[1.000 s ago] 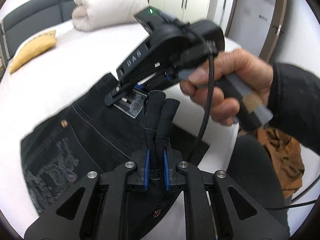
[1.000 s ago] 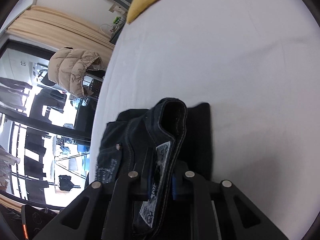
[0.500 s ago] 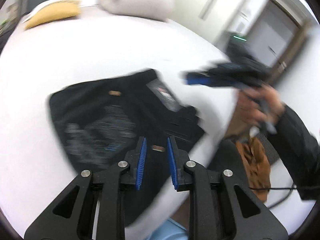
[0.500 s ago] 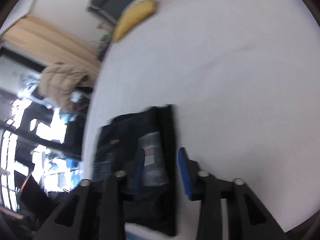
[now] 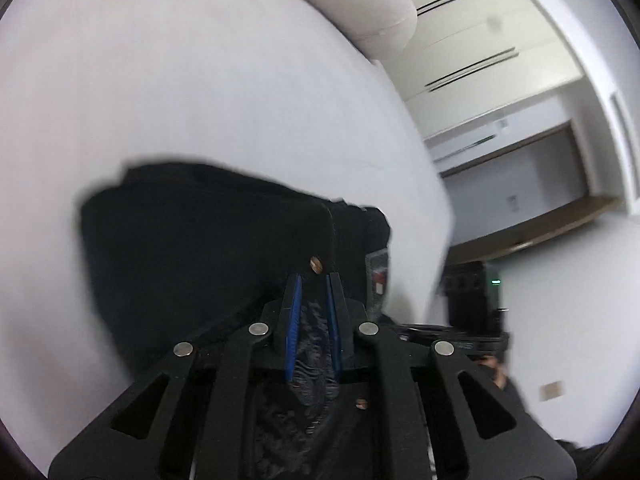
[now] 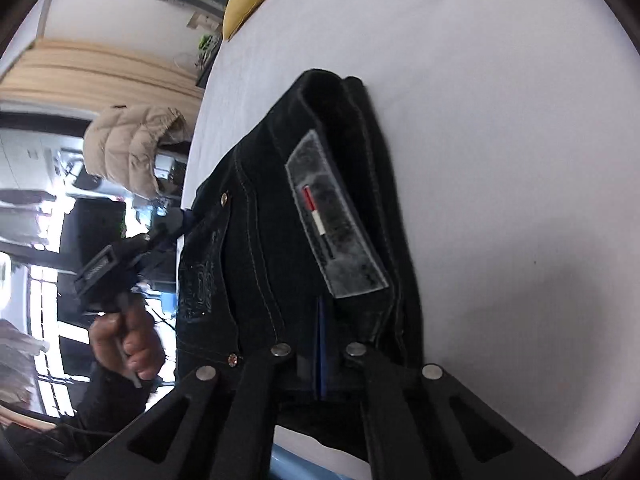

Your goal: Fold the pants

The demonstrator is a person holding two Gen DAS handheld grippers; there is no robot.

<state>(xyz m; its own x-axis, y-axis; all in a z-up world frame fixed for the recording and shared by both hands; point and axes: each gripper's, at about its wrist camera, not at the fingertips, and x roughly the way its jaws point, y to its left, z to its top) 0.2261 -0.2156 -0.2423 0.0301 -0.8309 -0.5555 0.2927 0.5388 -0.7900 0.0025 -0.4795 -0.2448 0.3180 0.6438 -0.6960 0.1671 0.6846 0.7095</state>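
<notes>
White bed [image 5: 200, 80] fills both views, with a rolled duvet [image 5: 360, 4] at its far end and wardrobe doors beyond. The pants [image 5: 200, 248] lie as a compact dark bundle at the bed's near edge, waistband and label [image 6: 336, 224] uppermost. By the look of it most of the folding is done.

The step in hand seems to be taking the near edge at two points, for one more fold or to carry the bundle off. To do it well, each bite should take every layer and not just the top one, or the bundle will peel open when lifted. The two hands should rise together and keep level, so that the waistband edge stays square. Since the bundle sits right at the bed's edge, the pull should go up and inward. A drag outward could slide the pants off the sheet.

The left gripper [image 5: 313, 308] is closing, its blue pads narrow, with the embroidered pocket [image 5: 312, 344] cloth between them. It looks like a grip on the pocket side. In the right wrist view a hand [image 6: 124, 340] holds that gripper at the pants' side edge.

The right gripper [image 6: 320, 320] is fully shut at the waistband side, just below the label. Denim crowds round its pads, but I cannot tell whether any cloth is pinched there. That grip is worth checking before any lift.
</notes>
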